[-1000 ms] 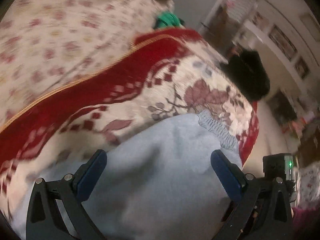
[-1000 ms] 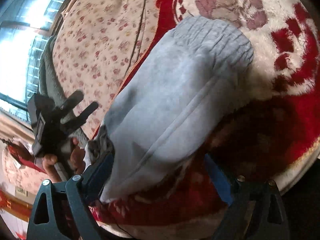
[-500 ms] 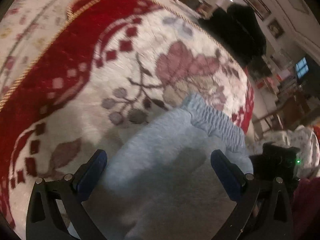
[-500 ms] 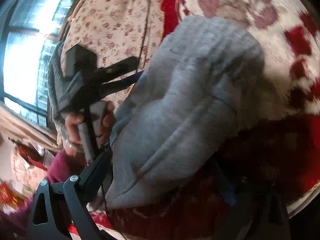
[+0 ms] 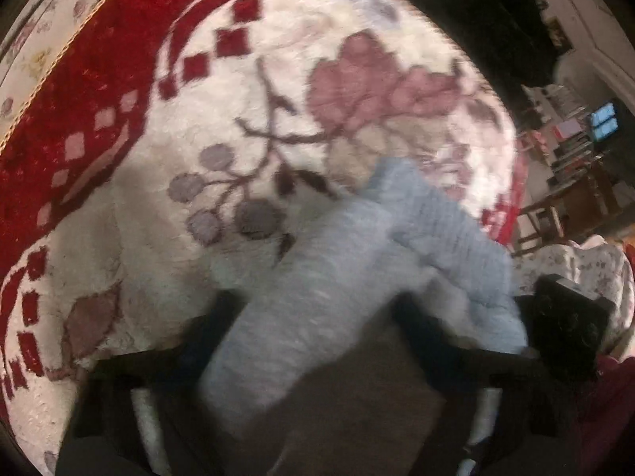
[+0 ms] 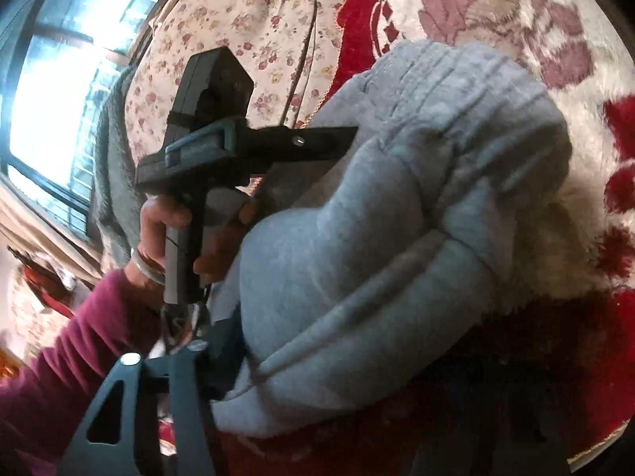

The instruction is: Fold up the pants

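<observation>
Gray pants (image 5: 317, 297) on red/cream blanket (image 5: 198, 91).

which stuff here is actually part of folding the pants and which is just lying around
Part of the job:
- grey pants
- left gripper, closing on the pants
- right gripper, closing on the pants

Just there:
- red floral blanket
- flowered sheet
- window

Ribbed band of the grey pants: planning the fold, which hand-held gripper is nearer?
Left. The left hand-held gripper, closing on the pants, reaches beside the ribbed band; the right hand-held gripper, also closing on them, is at the opposite edge.
</observation>
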